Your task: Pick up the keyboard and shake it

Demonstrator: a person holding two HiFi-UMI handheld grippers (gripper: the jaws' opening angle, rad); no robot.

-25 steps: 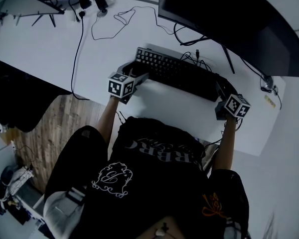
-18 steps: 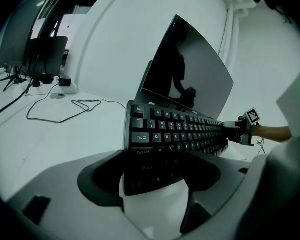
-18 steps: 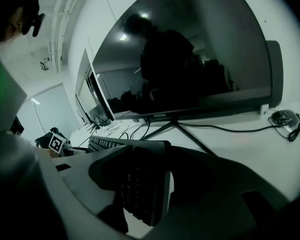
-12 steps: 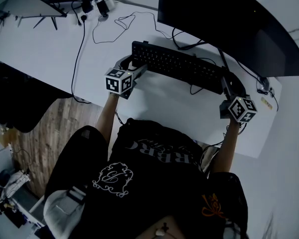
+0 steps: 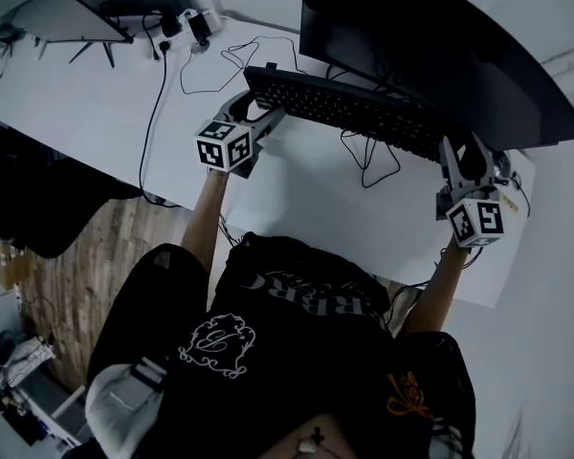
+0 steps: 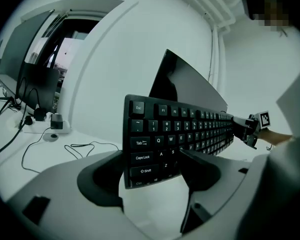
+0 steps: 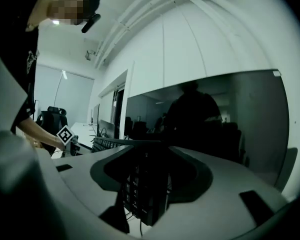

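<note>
The black keyboard (image 5: 344, 108) hangs in the air above the white desk (image 5: 297, 208), in front of the monitor, tilted with its keys toward me. My left gripper (image 5: 258, 113) is shut on its left end, next to the Shift and Caps Lock keys (image 6: 142, 156). My right gripper (image 5: 459, 156) is shut on the right end (image 7: 142, 199), which fills the gap between its jaws. Both pairs of jaws have just been closing with the keyboard between them. The keyboard's cable (image 5: 368, 161) dangles below it down to the desk.
A large dark curved monitor (image 5: 430, 46) stands right behind the keyboard. A thin looped cable (image 5: 230, 51) and power adapters (image 5: 196, 22) lie at the back left of the desk, beside a dark screen on a stand (image 5: 67, 17). Wooden floor (image 5: 86, 256) shows at the left.
The keyboard has come up off the desk, carried upward and toward the monitor by both grippers. Its cable now hangs free beneath it.
</note>
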